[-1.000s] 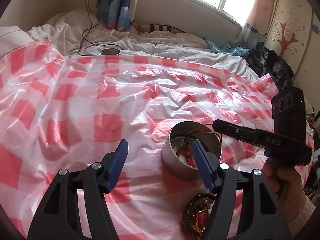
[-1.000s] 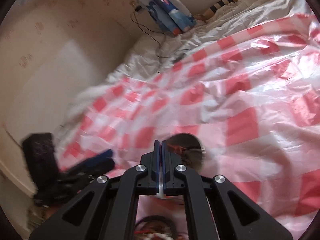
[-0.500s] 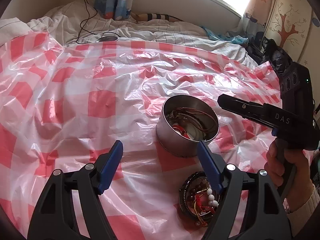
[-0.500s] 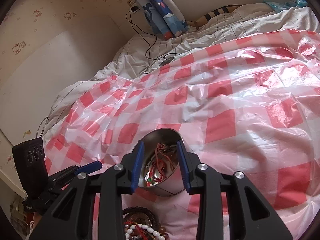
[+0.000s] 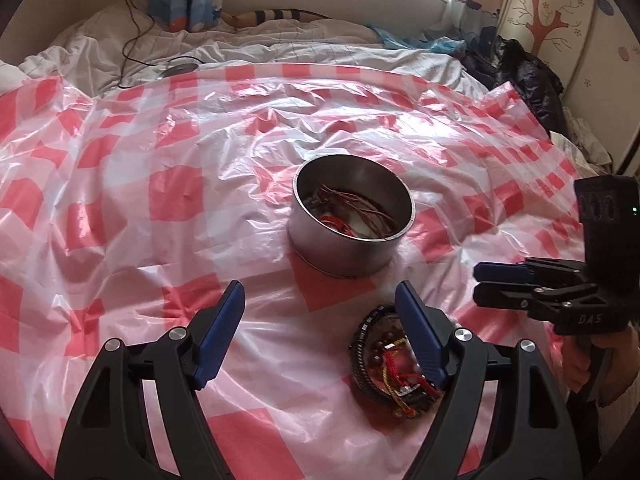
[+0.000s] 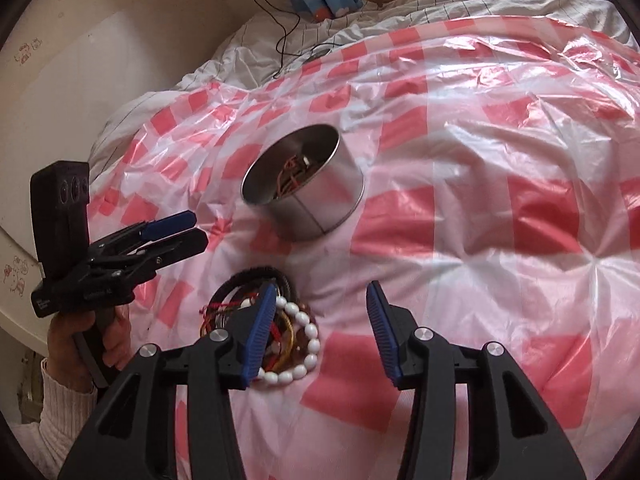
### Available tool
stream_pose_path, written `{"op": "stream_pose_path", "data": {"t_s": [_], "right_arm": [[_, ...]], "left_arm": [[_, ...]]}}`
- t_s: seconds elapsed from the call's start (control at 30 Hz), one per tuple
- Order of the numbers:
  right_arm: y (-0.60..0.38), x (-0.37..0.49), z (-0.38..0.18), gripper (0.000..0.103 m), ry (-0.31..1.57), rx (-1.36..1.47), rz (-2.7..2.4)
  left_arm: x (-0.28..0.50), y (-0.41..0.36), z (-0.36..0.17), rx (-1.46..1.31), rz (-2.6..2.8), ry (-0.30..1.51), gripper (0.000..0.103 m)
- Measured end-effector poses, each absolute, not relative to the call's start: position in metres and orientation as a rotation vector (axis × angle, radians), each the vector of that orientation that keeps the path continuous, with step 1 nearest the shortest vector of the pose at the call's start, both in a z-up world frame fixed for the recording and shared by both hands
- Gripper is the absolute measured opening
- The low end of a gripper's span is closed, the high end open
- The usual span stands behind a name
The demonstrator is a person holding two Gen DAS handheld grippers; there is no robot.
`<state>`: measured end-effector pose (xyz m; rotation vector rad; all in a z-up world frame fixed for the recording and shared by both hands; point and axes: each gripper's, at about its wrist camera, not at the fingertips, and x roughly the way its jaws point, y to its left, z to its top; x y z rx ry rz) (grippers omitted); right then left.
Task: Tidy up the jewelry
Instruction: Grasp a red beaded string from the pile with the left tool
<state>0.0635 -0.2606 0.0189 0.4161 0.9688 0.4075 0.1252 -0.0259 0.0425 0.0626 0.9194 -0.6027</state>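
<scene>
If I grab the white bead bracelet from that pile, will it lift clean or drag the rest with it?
Likely floppy: the white bead bracelet is beads on a string, so it should sag from the grip. It lies among cords in the pile, so it may drag some along. The beads look smooth and round and could slip between the pads.

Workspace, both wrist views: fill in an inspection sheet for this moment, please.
Surface: crinkled red-and-white checked plastic sheet over a bed.
Job's things: open metal tin with cords and red pieces inside; pile of bracelets, including white beads, on the sheet in front of the tin.
Clutter: nothing seen on the sheet.
Grippers: left gripper open, nothing between its fingers; right gripper opening, nothing held.
Cables: black cable across the bedding to a round disc.
Surroundings: white bedding, blue curtain, window, dark clothing at the right.
</scene>
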Motion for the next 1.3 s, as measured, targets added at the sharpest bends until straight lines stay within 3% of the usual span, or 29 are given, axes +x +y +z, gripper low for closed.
{"op": "stream_pose_path", "data": {"t_s": [0.4, 0.63, 0.83, 1.0, 1.07, 1.13, 1.3], "right_arm": [[-0.243, 0.056, 0.021, 0.047, 0.975, 0.308, 0.450], [-0.236, 0.052, 0.032, 0.046, 0.926, 0.251, 0.464], [-0.253, 0.055, 0.036, 0.046, 0.902, 0.318, 0.421], [-0.249, 0.055, 0.036, 0.047, 0.905, 0.307, 0.434], [-0.249, 0.055, 0.035, 0.047, 0.906, 0.307, 0.435], [-0.249, 0.056, 0.035, 0.047, 0.906, 0.308, 0.434], [-0.247, 0.056, 0.034, 0.047, 0.911, 0.303, 0.433]], "left_arm": [[0.053, -0.053, 0.041, 0.324, -0.899, 0.843, 0.074], [0.054, -0.048, 0.040, 0.236, -0.974, 0.859, 0.073], [0.058, -0.055, 0.028, 0.240, -0.963, 0.903, 0.062], [0.066, -0.057, 0.022, 0.214, -0.905, 0.913, 0.062], [0.068, -0.056, 0.022, 0.205, -0.892, 0.910, 0.054], [0.072, -0.056, 0.020, 0.200, -0.883, 0.927, 0.028], [0.072, -0.053, 0.022, 0.207, -0.880, 0.916, 0.004]]}}
